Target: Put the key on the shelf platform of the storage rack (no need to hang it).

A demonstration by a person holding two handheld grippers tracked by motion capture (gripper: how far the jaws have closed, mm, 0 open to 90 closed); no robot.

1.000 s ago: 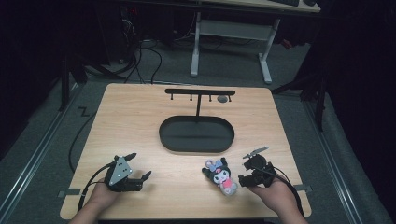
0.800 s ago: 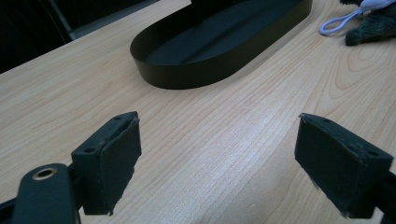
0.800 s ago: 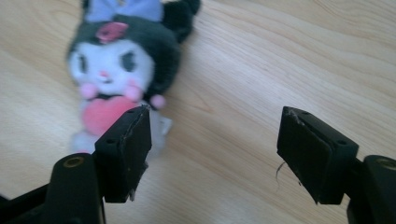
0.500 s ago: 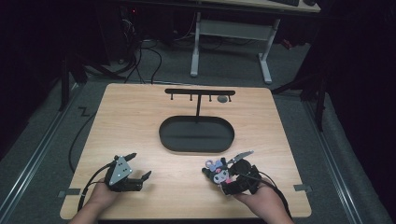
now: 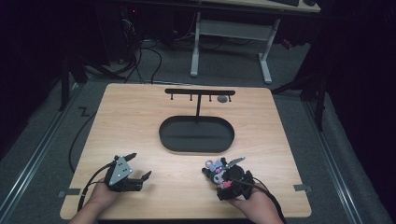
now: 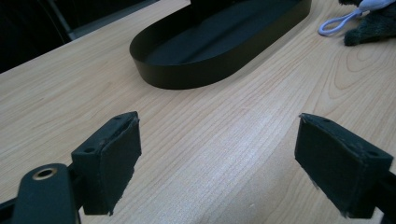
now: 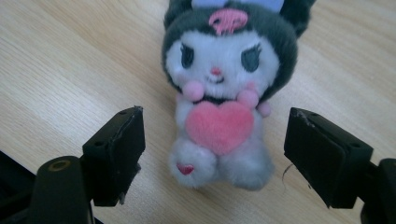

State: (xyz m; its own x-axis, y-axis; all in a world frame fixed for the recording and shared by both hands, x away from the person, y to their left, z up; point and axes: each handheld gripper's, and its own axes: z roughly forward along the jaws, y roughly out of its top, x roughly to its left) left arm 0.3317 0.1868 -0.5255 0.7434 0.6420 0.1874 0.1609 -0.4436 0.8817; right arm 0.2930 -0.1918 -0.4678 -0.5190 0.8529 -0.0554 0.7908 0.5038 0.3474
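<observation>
A small plush toy [image 5: 215, 172] [image 7: 229, 79] with a dark hood, white face and pink heart lies on the wooden table [image 5: 140, 121] at the front right. My right gripper [image 5: 225, 181] [image 7: 215, 154] is over it and open. Its jaws have just been opening, and the plush's lower body lies between the pads [image 7: 116, 149] with a gap on each side. My left gripper [image 5: 141, 164] [image 6: 219, 163] rests open at the front left with only bare wood between its fingers. The plush [image 6: 373, 23] and its white loop [image 6: 338, 22] sit at the far right of the left gripper view.
A black oval tray [image 5: 196, 148] [image 6: 196, 77] stands at mid-table. Behind it rises a black T-shaped rack [image 5: 200, 92] with small hooks and a grey round piece [image 5: 223, 99] at its right end. Cables and a desk frame lie on the floor beyond.
My right gripper has moved left from beside the plush to over it, and now straddles the toy. The left gripper has stayed put.
</observation>
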